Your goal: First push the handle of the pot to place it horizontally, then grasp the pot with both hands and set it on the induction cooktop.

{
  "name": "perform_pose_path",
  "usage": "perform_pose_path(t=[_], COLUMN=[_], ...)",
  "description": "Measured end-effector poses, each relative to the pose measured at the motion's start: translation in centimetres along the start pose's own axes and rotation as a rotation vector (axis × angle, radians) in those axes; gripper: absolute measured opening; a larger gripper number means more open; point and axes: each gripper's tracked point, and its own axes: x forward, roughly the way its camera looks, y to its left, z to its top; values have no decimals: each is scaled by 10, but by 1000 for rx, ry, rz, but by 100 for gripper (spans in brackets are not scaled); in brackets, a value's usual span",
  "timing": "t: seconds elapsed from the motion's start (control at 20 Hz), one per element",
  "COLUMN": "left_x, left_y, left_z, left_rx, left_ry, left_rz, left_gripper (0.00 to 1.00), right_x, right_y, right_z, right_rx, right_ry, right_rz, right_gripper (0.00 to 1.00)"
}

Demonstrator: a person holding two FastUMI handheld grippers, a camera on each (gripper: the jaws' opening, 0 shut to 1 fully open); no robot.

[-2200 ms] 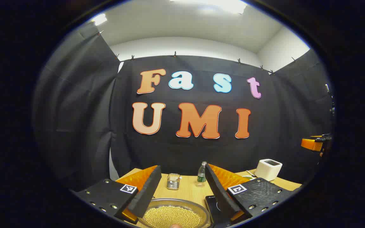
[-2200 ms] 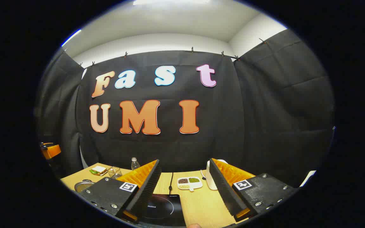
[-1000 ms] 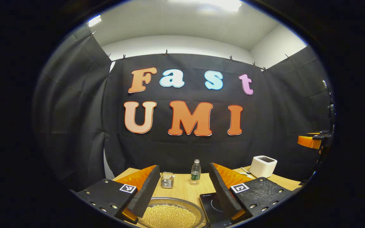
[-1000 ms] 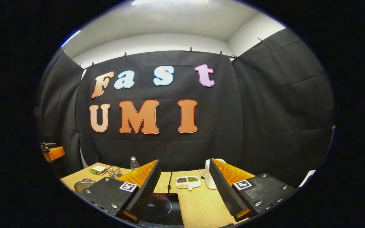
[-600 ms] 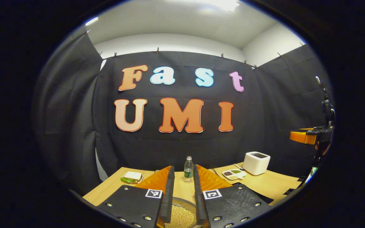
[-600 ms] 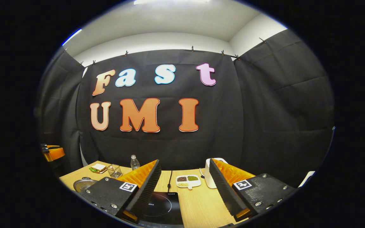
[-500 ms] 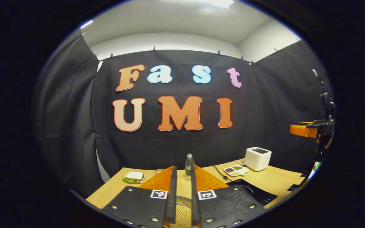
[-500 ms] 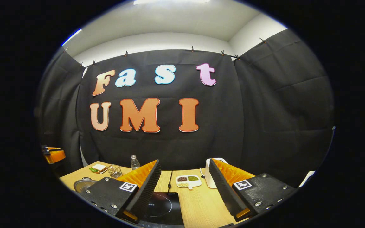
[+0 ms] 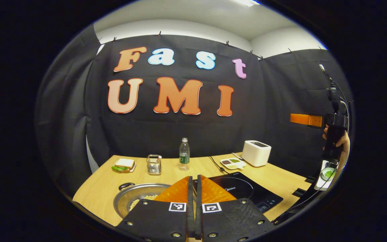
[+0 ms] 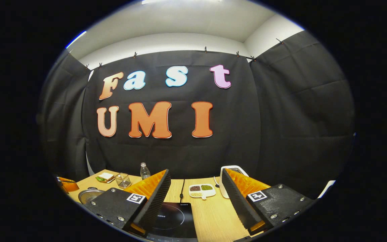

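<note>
A steel pot [image 9: 131, 199] holding pale beans sits on the wooden table, with a dark handle [image 9: 126, 185] at its far-left rim. My left gripper [image 9: 193, 177] is shut with nothing in it, hovering above the pot's right side. To the right of the pot lies the black induction cooktop [image 9: 244, 191]. My right gripper [image 10: 196, 173] stands open above the cooktop [image 10: 176, 220], and the pot [image 10: 87, 195] appears at the lower left of its view. In the left gripper view the right gripper [image 9: 306, 120] hangs far right, held by a hand [image 9: 343, 148].
Along the back of the table [image 9: 99, 188] stand a sandwich plate [image 9: 123, 164], a wire holder [image 9: 154, 164], a water bottle [image 9: 184, 153], a divided dish of beans [image 9: 232, 163] and a white toaster [image 9: 256, 153]. A cord [image 9: 215, 163] runs to the cooktop.
My left gripper has gone from wide open to shut and has drawn back and up, so more of the table shows. The right gripper has stayed open and almost still.
</note>
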Motion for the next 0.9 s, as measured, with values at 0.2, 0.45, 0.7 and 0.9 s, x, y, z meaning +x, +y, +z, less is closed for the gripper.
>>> perform_pose_path(t=[0.2, 0.45, 0.7, 0.9], left_x=[-17, -39, -55, -59], left_y=[13, 17, 16, 15], left_z=[-43, -88, -127, -151], left_rx=[-1, 29, 36, 18], left_ry=[90, 194, 294, 356], left_rz=[33, 45, 39, 27], left_gripper=[2, 2, 3, 3], right_x=[0, 0, -3, -3], right_y=[0, 1, 3, 1], right_z=[-2, -3, -6, -9], right_rx=[10, 5, 5, -12], right_ry=[3, 7, 14, 18], right_rz=[2, 0, 3, -5], right_gripper=[95, 95, 95, 95])
